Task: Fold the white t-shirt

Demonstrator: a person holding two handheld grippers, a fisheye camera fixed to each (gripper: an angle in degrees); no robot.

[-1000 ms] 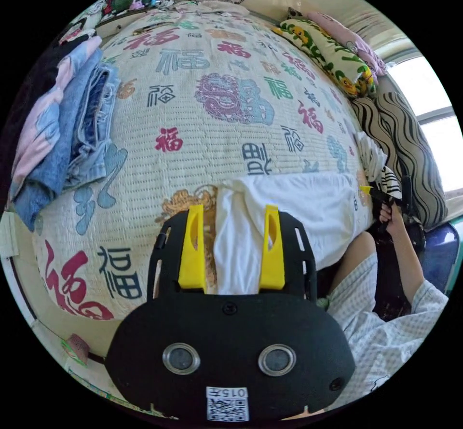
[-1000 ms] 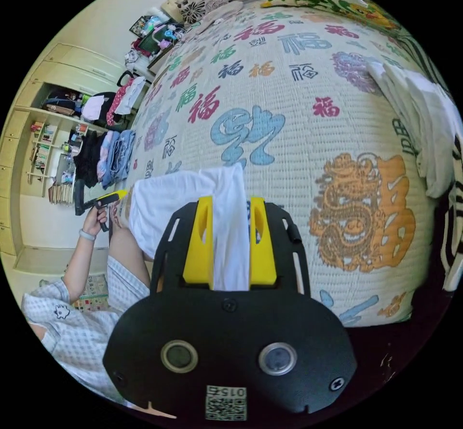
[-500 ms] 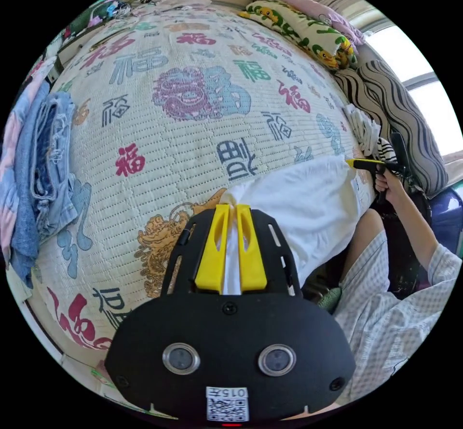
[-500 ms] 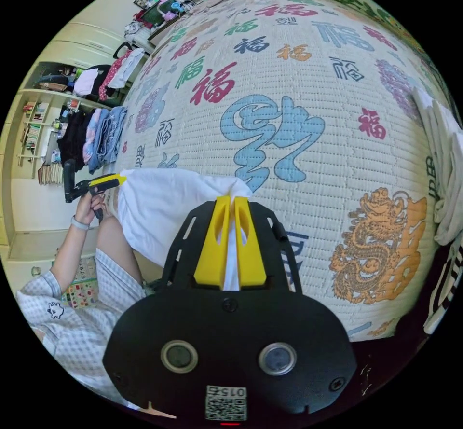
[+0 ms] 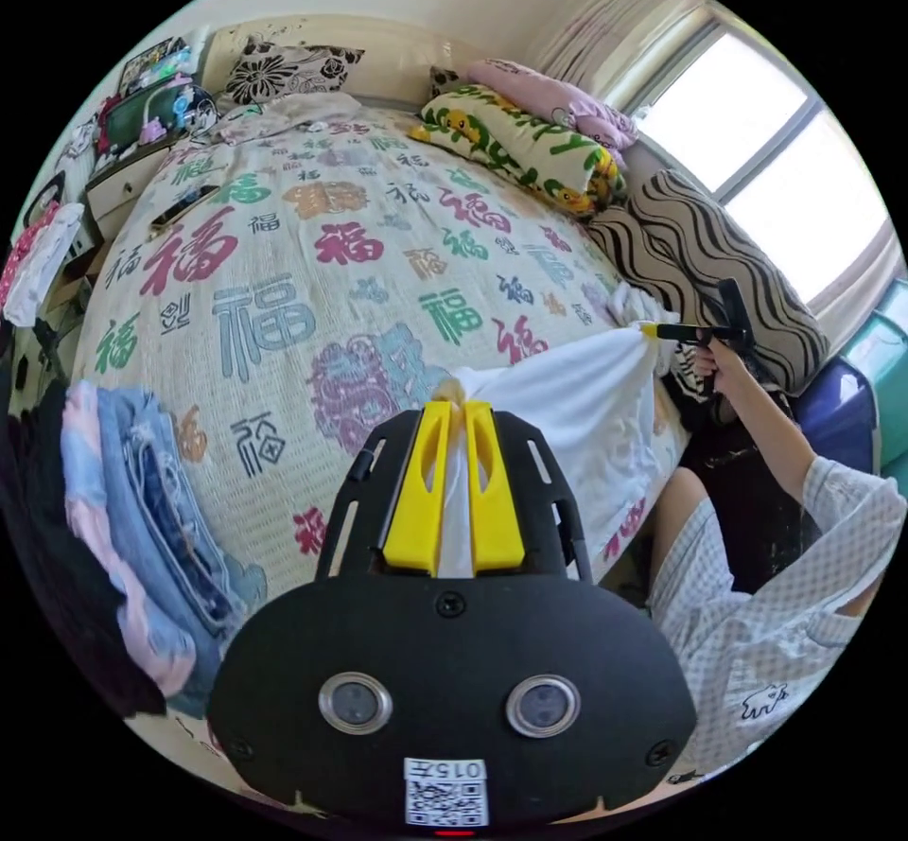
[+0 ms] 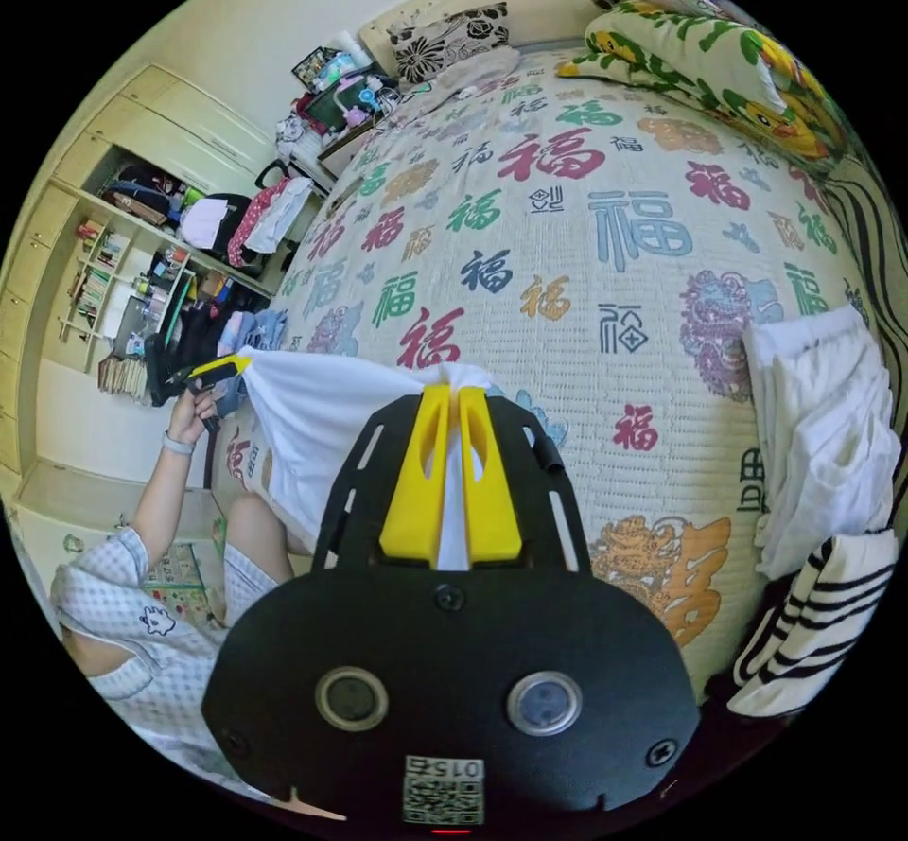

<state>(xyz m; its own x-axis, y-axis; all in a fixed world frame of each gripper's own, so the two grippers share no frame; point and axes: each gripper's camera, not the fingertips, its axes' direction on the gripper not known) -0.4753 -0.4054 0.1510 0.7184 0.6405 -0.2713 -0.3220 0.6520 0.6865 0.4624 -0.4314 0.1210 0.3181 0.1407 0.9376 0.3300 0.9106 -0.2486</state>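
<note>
The white t-shirt hangs stretched between the two tools, over the near edge of the bed. The left hand-held gripper is closed on one bunched corner, the right hand-held gripper is closed on the other. I judge the folding is only at its start: the cloth is lifted, no fold is laid. Beside the right one lies a pile of white clothes; beside the left, folded jeans. The open shelves hold books and small things.

Patterned bed, bright window, open shelves, cream wall
</note>
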